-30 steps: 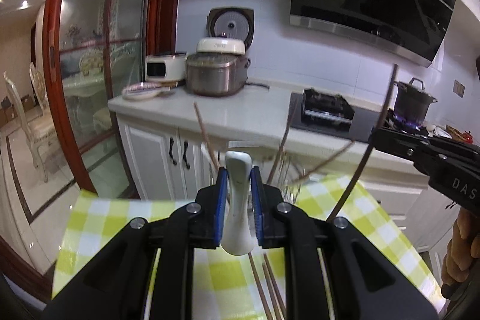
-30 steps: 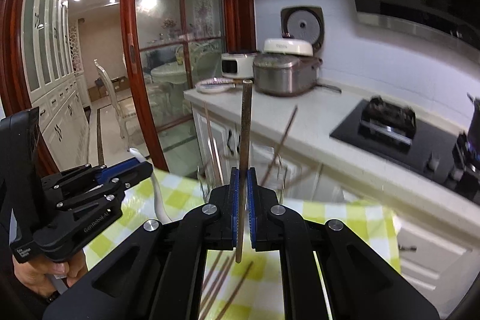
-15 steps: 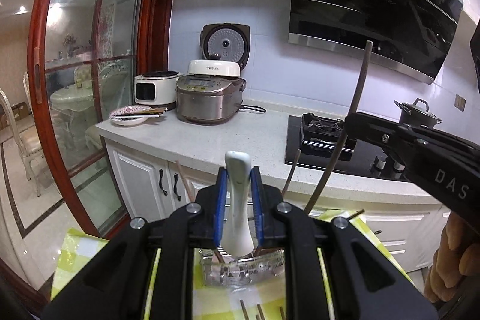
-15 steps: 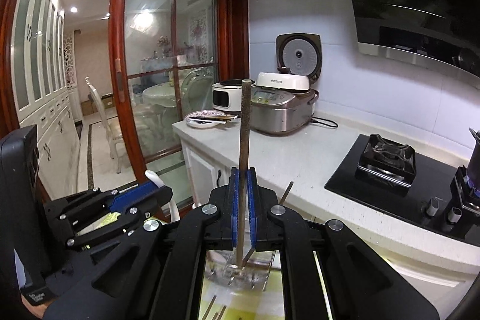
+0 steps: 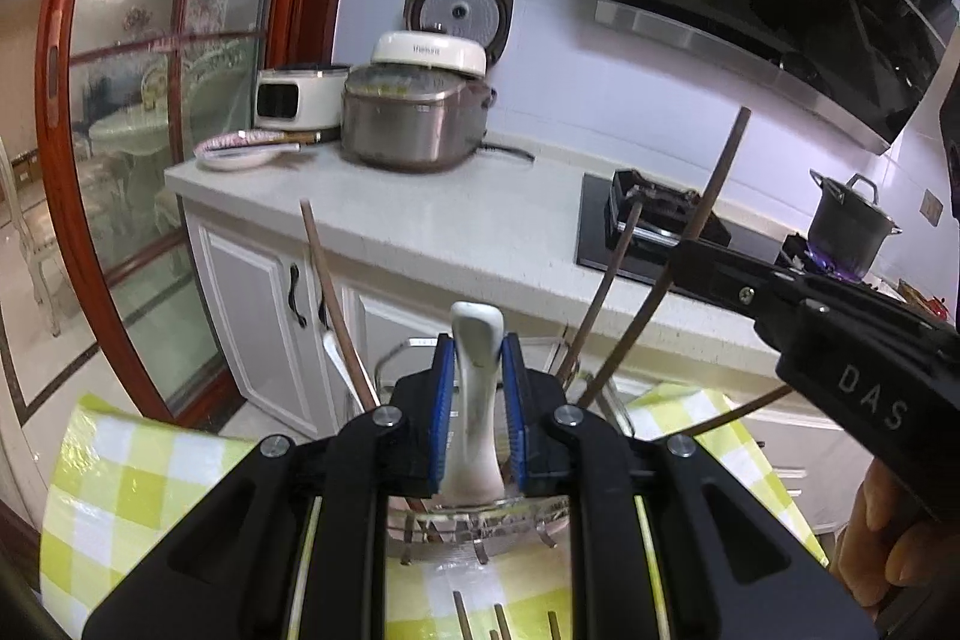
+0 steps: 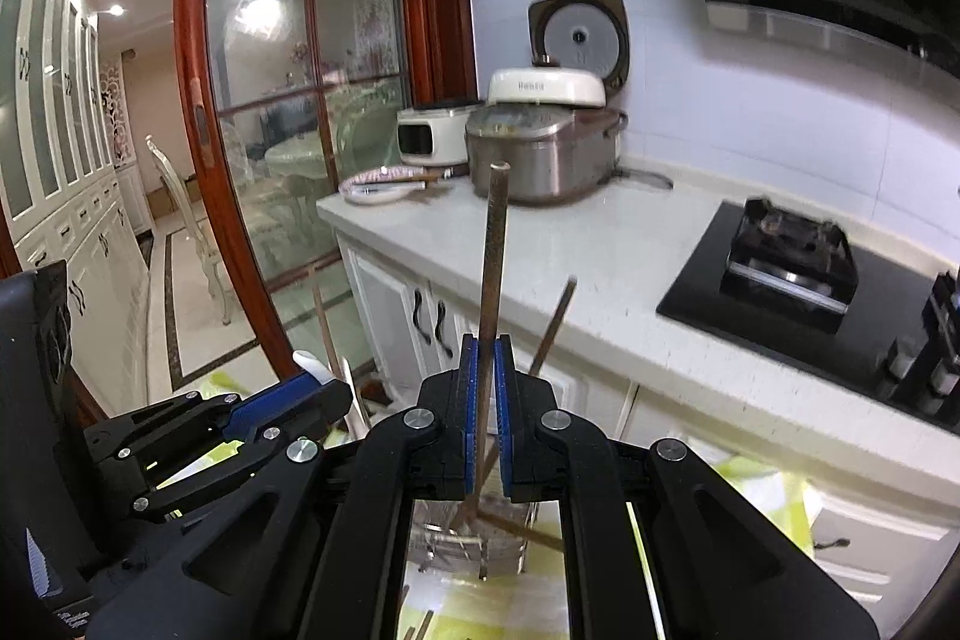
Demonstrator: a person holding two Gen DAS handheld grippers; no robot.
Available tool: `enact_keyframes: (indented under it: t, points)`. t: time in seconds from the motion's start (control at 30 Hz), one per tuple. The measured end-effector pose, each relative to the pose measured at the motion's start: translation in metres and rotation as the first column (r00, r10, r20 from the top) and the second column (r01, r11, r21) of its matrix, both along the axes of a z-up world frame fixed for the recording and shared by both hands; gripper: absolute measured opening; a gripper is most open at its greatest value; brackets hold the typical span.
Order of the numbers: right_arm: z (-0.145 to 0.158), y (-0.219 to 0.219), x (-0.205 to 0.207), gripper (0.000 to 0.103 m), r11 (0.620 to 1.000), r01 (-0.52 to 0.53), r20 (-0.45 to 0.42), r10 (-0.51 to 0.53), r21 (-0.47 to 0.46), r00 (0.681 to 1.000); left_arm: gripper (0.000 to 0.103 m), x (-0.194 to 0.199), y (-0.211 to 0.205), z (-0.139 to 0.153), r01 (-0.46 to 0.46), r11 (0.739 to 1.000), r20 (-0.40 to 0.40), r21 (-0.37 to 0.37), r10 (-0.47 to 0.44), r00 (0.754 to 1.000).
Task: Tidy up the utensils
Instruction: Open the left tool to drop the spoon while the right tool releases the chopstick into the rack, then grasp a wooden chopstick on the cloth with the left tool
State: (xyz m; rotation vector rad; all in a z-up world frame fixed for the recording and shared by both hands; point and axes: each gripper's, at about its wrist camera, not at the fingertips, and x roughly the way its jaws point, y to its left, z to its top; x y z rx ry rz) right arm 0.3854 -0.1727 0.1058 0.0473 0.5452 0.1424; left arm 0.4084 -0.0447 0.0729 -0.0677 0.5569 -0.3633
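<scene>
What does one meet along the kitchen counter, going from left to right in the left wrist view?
Plate → white cooker → steel rice cooker → gas burner → dark pot.

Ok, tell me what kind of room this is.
A home kitchen, most likely. A rice cooker with its lid up sits on the white countertop, beside a gas hob, and a pot stands over a lit blue flame.

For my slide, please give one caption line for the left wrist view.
Left gripper holds a white spoon above the wire utensil holder while the right gripper brings a chopstick.
</scene>
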Motion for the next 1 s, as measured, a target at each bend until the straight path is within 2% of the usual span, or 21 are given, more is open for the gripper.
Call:
enact_keyframes:
  t: [0.07, 0.13, 0.17, 0.23, 0.27, 0.3, 0.33, 0.4, 0.5, 0.6, 0.73, 0.83, 0.93, 1.0]
  points:
    - [-0.006, -0.001, 0.002, 0.008, 1.000, 0.014, -0.010, -0.014, 0.003, 1.000, 0.018, 0.003, 0.001, -0.008, -0.005, 1.000, -0.026, -0.012, 0.004, 1.000]
    - [-0.013, 0.000, 0.004, 0.010, 1.000, 0.023, -0.018, -0.023, -0.015, 1.000, 0.034, 0.006, 0.003, -0.015, -0.006, 1.000, -0.048, -0.022, 0.005, 0.999]
    - [-0.015, 0.001, 0.004, 0.012, 0.999, 0.025, -0.024, -0.026, -0.025, 0.999, 0.038, 0.007, 0.004, -0.017, -0.009, 1.000, -0.047, -0.021, 0.008, 0.999]
    - [-0.018, 0.002, 0.004, 0.031, 0.998, 0.037, -0.025, -0.038, -0.043, 0.999, 0.045, 0.005, 0.006, -0.019, -0.010, 1.000, -0.041, -0.017, 0.009, 0.999]
    - [-0.017, 0.002, 0.000, 0.059, 0.998, 0.048, -0.006, -0.048, -0.048, 0.999, 0.047, 0.002, 0.007, -0.020, -0.013, 1.000, -0.035, -0.015, 0.013, 0.999]
    - [-0.014, 0.001, -0.004, 0.071, 0.997, 0.062, 0.019, -0.061, -0.053, 0.998, 0.050, -0.001, 0.009, -0.019, -0.019, 1.000, -0.028, -0.014, 0.018, 0.999]
    - [-0.009, 0.002, -0.013, 0.077, 0.995, 0.081, 0.067, -0.077, -0.066, 0.995, 0.054, -0.005, 0.011, -0.018, -0.024, 1.000, -0.021, -0.014, 0.024, 1.000]
    - [0.000, 0.003, -0.023, 0.077, 0.994, 0.085, 0.106, -0.077, -0.076, 0.991, 0.056, -0.016, 0.017, -0.016, -0.041, 0.999, -0.003, -0.020, 0.041, 0.999]
    - [0.014, 0.001, -0.041, 0.084, 0.990, 0.113, 0.168, -0.099, -0.080, 0.981, 0.058, -0.034, 0.027, -0.014, -0.067, 0.997, 0.018, -0.024, 0.067, 0.998]
    - [0.025, -0.005, -0.072, 0.084, 0.987, 0.150, 0.228, -0.131, -0.066, 0.965, 0.061, -0.058, 0.038, -0.011, -0.097, 0.995, 0.047, -0.029, 0.098, 0.994]
    - [0.020, -0.017, -0.111, 0.084, 0.977, 0.209, 0.253, -0.190, -0.050, 0.949, 0.061, -0.097, 0.053, -0.021, -0.129, 0.991, 0.058, -0.024, 0.130, 0.990]
    - [-0.009, -0.026, -0.136, 0.084, 0.970, 0.237, 0.189, -0.224, -0.047, 0.956, 0.061, -0.117, 0.059, -0.042, -0.128, 0.992, 0.012, -0.012, 0.128, 0.992]
    - [-0.064, -0.033, -0.144, 0.084, 0.973, 0.231, 0.025, -0.230, -0.031, 0.973, 0.060, -0.132, 0.056, -0.082, -0.085, 0.996, -0.098, 0.015, 0.086, 0.991]
    - [-0.103, -0.034, -0.145, 0.084, 0.978, 0.209, -0.095, -0.210, -0.022, 0.973, 0.057, -0.136, 0.052, -0.105, -0.054, 0.998, -0.168, 0.030, 0.059, 0.984]
